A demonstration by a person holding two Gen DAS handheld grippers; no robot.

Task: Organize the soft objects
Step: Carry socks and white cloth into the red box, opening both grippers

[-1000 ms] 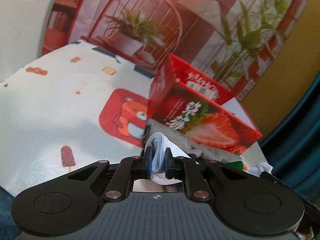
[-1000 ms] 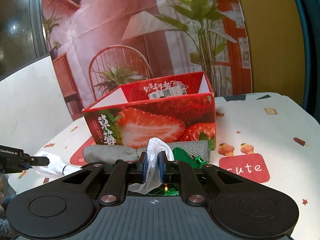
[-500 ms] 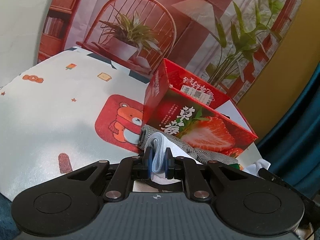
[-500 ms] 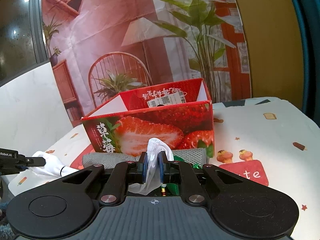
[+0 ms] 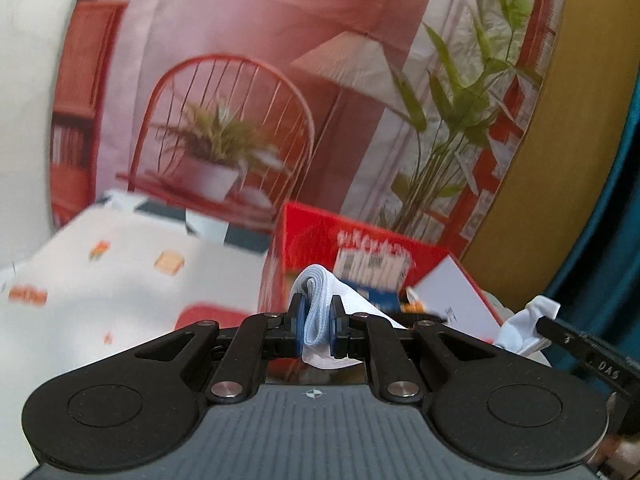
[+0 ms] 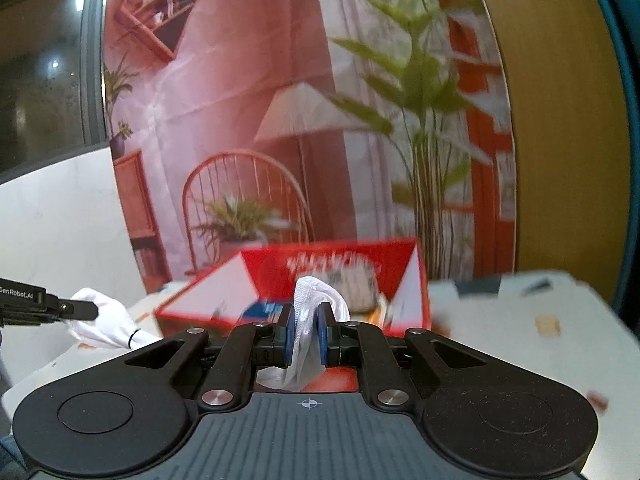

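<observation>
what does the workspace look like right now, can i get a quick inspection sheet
surface: table under a white cloth with small cartoon prints
job's things: white cloth held between both grippers; open red strawberry box behind it, contents blurred
clutter: nothing seen
grippers: left gripper and right gripper each shut on an end of the white cloth
cables: nothing seen
surroundings: printed backdrop showing a chair, lamp and plants; teal curtain at the side

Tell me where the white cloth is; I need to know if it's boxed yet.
Not boxed: the white cloth is pinched in both claws, left claw and right claw, in front of the open red strawberry box.
</observation>
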